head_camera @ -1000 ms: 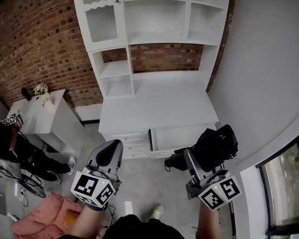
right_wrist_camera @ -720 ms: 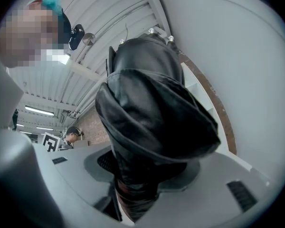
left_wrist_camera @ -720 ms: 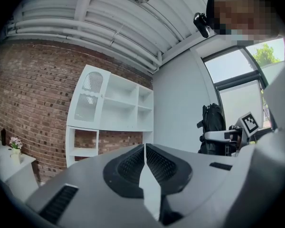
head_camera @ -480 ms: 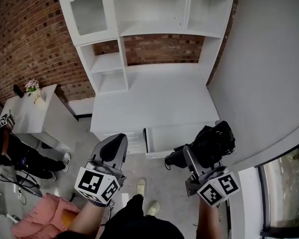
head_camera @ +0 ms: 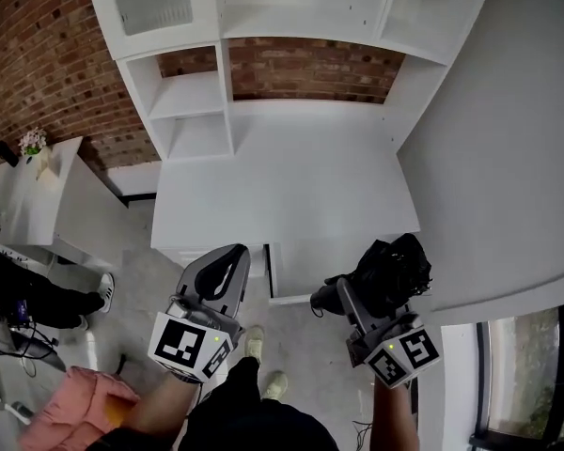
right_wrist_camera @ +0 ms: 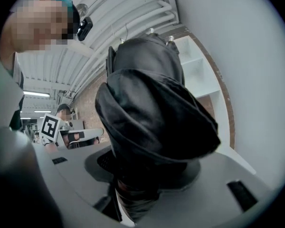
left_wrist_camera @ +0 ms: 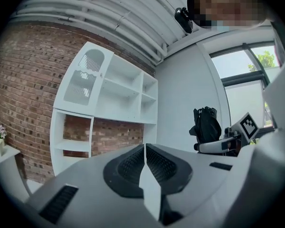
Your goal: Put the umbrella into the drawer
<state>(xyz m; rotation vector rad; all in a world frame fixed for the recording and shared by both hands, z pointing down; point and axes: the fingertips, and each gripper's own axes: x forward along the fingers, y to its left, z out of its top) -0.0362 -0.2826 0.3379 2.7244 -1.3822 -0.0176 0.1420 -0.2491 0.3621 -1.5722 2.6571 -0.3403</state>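
A folded black umbrella [head_camera: 390, 272] is clamped in my right gripper [head_camera: 344, 295], which is shut on it; in the right gripper view the umbrella [right_wrist_camera: 149, 122] bulges over the jaws and hides most of them. It hangs just right of the open white drawer [head_camera: 305, 269] under the desk top [head_camera: 282, 186]. My left gripper [head_camera: 227, 263] is level in front of the desk's left drawers, its pads [left_wrist_camera: 145, 161] pressed together with nothing between them. In the left gripper view the umbrella [left_wrist_camera: 207, 125] shows at the right.
A white hutch with open shelves [head_camera: 197, 111] stands on the desk against a brick wall [head_camera: 38, 54]. A grey wall [head_camera: 508, 158] closes the right side. At left are a white side table [head_camera: 47, 195] with a flower vase [head_camera: 33, 147] and a seated person [head_camera: 38, 299].
Both grippers have moved forward and a little down toward the desk, which now sits closer. The umbrella stays in the right gripper; the left jaws stay shut.
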